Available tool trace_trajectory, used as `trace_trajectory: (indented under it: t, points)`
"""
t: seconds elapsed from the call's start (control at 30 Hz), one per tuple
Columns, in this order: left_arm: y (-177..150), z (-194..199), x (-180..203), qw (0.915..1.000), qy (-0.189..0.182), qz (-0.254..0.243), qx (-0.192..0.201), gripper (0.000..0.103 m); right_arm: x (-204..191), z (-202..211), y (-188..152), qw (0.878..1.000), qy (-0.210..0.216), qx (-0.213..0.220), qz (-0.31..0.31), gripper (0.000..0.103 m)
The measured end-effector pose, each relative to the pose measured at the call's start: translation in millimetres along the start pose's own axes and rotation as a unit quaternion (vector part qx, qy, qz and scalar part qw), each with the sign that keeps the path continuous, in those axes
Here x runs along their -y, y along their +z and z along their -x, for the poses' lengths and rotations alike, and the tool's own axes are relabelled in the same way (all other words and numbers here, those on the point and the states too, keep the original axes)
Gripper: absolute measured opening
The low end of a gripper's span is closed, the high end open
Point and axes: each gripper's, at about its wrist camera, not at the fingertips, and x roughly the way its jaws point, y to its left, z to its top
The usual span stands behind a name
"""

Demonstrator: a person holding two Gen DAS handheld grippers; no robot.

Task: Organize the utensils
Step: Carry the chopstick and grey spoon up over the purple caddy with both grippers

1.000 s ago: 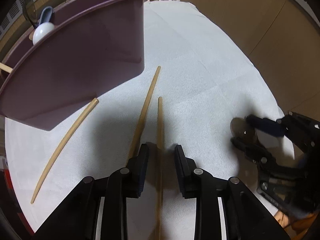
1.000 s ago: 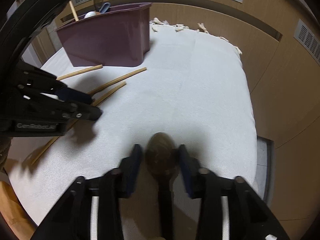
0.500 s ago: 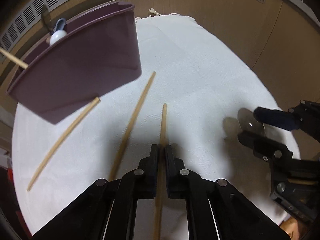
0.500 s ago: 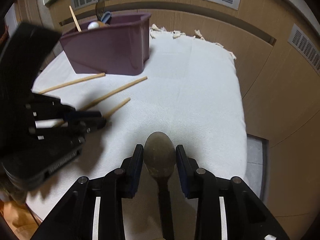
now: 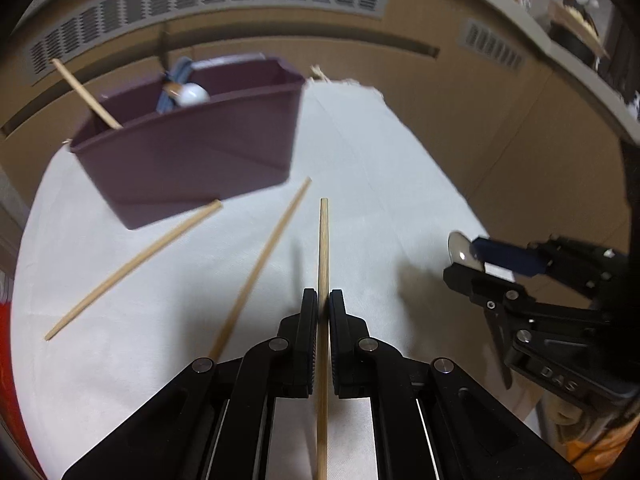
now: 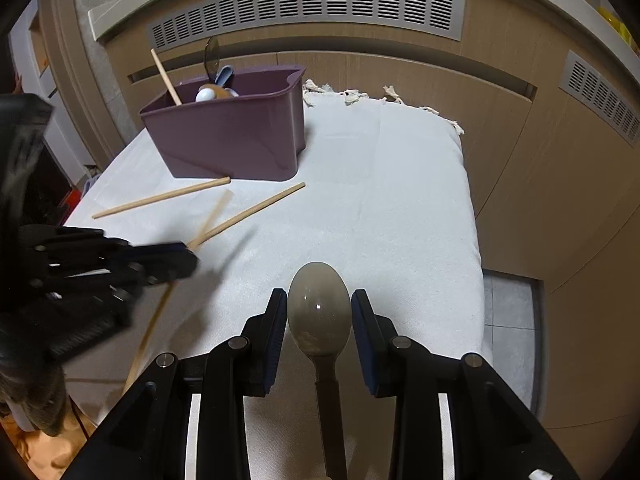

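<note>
Chopstick (image 5: 323, 256) pinched in shut left tongs (image 5: 319, 308); spoon (image 6: 319, 308) w/ right tongs (image 6: 319, 320) clamped on bowl, may slip before bin (image 5: 192, 148) upper left.

- A home, most likely a living or dining corner
- Wood-look wall panelling (image 6: 400, 80) with long grey slatted vents (image 6: 308, 4) like a built-in heater cover
- A ledge (image 5: 576, 52) above it holds household clutter, too blurred to name
- The desk wears a white fringed cloth (image 6: 380, 200)
- A purple plastic caddy (image 6: 232, 140) holds cutlery, with wooden chopsticks (image 6: 160, 199) loose beside it
</note>
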Motion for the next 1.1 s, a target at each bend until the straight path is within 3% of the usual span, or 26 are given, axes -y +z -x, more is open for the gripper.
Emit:
trace_trajectory:
  t: [0.4, 0.6, 0.93, 1.03, 1.1]
  points:
    - [23, 24, -29, 0.9972, -0.006, 0.033, 0.066, 0.006, -8, 15, 13, 1.0, 0.006, 0.03, -0.006, 0.031]
    - [34, 53, -30, 0.9936, 0.011, 0.03, 0.109, 0.006, -15, 39, 26, 0.998, 0.012, 0.064, 0.0, 0.031]
    - [99, 145, -9, 0.9712, 0.06, -0.018, 0.23, 0.006, -31, 125, 100, 0.984, 0.009, 0.179, 0.01, 0.031]
    - [120, 157, -12, 0.969, 0.067, -0.022, 0.237, 0.006, -38, 145, 126, 0.978, 0.001, 0.207, 0.019, 0.031]
    - [125, 152, -15, 0.9741, 0.063, -0.028, 0.215, 0.006, -41, 154, 136, 0.976, -0.003, 0.215, 0.022, 0.031]
